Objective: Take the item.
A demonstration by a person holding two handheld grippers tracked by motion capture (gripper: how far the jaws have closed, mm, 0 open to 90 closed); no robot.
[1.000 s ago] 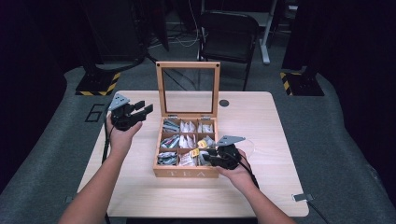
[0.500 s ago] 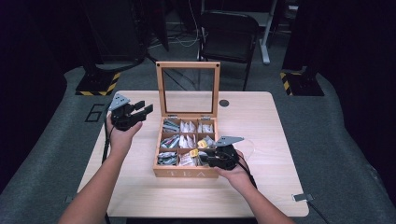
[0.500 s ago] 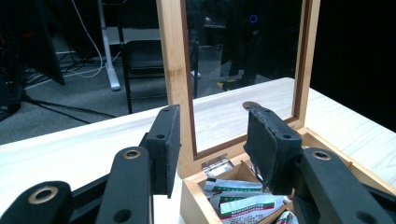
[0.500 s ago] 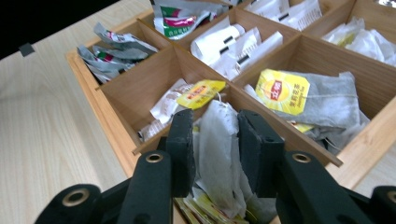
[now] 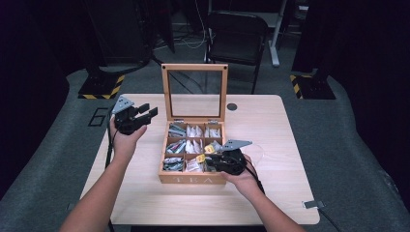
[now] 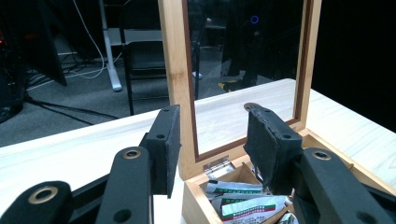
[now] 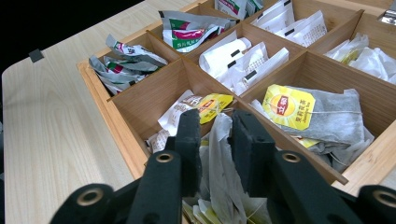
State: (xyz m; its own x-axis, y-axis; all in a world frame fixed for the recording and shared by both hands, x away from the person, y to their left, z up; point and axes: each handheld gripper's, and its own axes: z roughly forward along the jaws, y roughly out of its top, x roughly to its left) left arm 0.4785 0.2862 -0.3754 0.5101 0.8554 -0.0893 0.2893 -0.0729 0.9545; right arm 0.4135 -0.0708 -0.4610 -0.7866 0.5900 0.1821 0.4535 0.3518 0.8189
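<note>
At frame centre on the tabletop (image 5: 270, 193) sits the open tea box (image 5: 192, 179); the left gripper (image 5: 143, 115) waits with fingers apart, upper left; the right gripper (image 7: 215, 140) pinches a tea bag (image 7: 223, 172), probably light, limp and tearable, best held by its paper body

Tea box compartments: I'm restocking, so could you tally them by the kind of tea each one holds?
Compartments of green-and-red foil sachets: 3
Compartments of white paper sachets with black marks: 2
Compartments of loose tea bags, some with yellow tags: 4
Total: 9 compartments
</note>
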